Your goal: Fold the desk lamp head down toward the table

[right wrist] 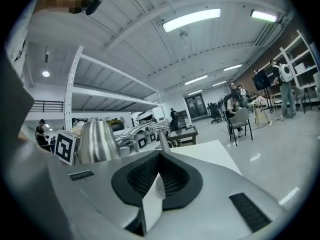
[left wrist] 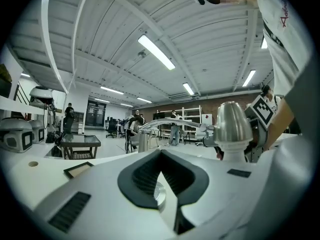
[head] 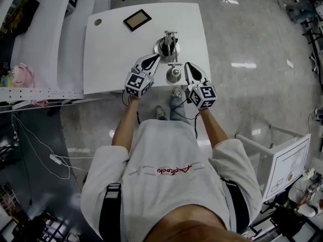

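The silver desk lamp stands on the white table [head: 111,59], its round base [head: 166,47] behind and its bell-shaped head [head: 174,74] out toward the front edge. My left gripper [head: 154,59] is shut and empty, just left of the lamp arm. My right gripper [head: 190,65] is shut and empty, just right of the head. In the left gripper view the lamp head [left wrist: 231,124] rises to the right of the shut jaws, apart from my left gripper [left wrist: 160,156]. In the right gripper view the lamp head [right wrist: 96,140] sits left of my right gripper [right wrist: 159,156], mouth downward.
A small framed picture [head: 137,20] lies at the table's far side, and a cable hole [head: 98,21] sits in the far left corner. White shelving [head: 40,44] runs along the left. A white stand [head: 285,165] is at my right. People and chairs are far off.
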The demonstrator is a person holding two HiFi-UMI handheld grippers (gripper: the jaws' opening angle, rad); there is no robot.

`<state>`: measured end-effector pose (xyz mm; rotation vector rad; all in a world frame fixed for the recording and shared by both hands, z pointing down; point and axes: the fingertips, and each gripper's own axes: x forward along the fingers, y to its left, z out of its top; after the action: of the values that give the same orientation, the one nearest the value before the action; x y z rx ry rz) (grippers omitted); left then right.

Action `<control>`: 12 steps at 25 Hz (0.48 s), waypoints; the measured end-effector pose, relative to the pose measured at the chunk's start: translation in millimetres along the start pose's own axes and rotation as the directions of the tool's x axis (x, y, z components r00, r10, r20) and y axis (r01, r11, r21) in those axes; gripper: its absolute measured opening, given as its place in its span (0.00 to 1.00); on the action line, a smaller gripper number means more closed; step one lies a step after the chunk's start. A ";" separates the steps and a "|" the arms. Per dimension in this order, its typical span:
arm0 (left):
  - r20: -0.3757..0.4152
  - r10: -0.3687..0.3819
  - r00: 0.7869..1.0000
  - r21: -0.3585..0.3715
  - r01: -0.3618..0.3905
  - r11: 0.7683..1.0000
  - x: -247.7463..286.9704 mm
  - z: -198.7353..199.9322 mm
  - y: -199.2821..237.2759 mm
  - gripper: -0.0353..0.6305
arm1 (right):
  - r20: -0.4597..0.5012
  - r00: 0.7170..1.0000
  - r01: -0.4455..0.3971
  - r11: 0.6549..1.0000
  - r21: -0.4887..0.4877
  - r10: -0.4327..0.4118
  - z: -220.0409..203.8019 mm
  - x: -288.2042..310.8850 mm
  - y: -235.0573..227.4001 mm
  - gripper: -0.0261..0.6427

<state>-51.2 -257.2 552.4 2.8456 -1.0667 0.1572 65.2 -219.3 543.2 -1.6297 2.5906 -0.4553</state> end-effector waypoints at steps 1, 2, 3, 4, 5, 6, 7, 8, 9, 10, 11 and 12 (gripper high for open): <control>-0.001 -0.002 1.000 0.002 0.002 1.000 -3.5 -0.8 -3.2 0.09 | 0.000 1.000 0.001 1.000 -0.006 -0.001 -1.8 -3.7 3.6 0.08; -0.001 -0.003 1.000 0.003 0.003 1.000 -6.8 -1.7 -6.2 0.09 | 0.000 1.000 0.001 1.000 -0.012 -0.001 -3.6 -7.3 7.0 0.08; -0.001 -0.003 1.000 0.002 0.003 1.000 -9.9 -2.5 -8.9 0.09 | 0.000 1.000 0.000 1.000 -0.018 0.000 -5.0 -10.8 10.4 0.08; -0.002 -0.001 1.000 0.000 0.001 1.000 -12.8 -3.3 -11.6 0.09 | 0.000 1.000 -0.002 1.000 -0.025 0.002 -5.9 -14.2 13.6 0.08; -0.002 0.001 1.000 -0.004 -0.001 1.000 -15.5 -4.2 -14.4 0.09 | -0.001 1.000 -0.005 0.999 -0.032 0.005 -6.6 -17.5 16.4 0.08; -0.001 0.005 1.000 -0.008 -0.005 1.000 -17.8 -4.8 -17.4 0.09 | -0.003 1.000 -0.009 0.999 -0.038 0.008 -7.0 -20.5 18.2 0.08; 0.001 0.008 1.000 -0.011 -0.008 1.000 -19.6 -5.2 -20.6 0.09 | -0.005 1.000 -0.011 0.999 -0.042 0.011 -6.9 -23.2 19.2 0.08; 0.003 0.012 1.000 -0.012 -0.012 1.000 -21.0 -5.3 -23.9 0.09 | -0.005 1.000 -0.014 0.999 -0.045 0.014 -6.4 -25.4 19.5 0.08; 0.004 0.015 1.000 -0.012 -0.015 1.000 -22.3 -5.2 -27.4 0.09 | -0.004 1.000 -0.017 0.999 -0.047 0.017 -5.4 -27.5 19.7 0.08; 0.004 0.018 1.000 -0.011 -0.018 1.000 -23.7 -5.0 -31.0 0.09 | -0.002 1.000 -0.020 0.999 -0.051 0.020 -3.8 -29.8 19.9 0.08; 0.004 0.022 1.000 -0.010 -0.022 1.000 -25.1 -4.5 -34.5 0.09 | 0.001 1.000 -0.023 0.998 -0.055 0.023 -1.8 -32.2 20.2 0.08; 0.005 0.027 1.000 -0.010 -0.027 1.000 -26.7 -3.6 -37.9 0.09 | 0.004 1.000 -0.027 0.998 -0.059 0.027 0.4 -34.6 20.8 0.08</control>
<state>-46.5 -211.1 550.4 2.8259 -1.1038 0.1464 62.5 -180.3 533.2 -1.6091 2.6433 -0.3770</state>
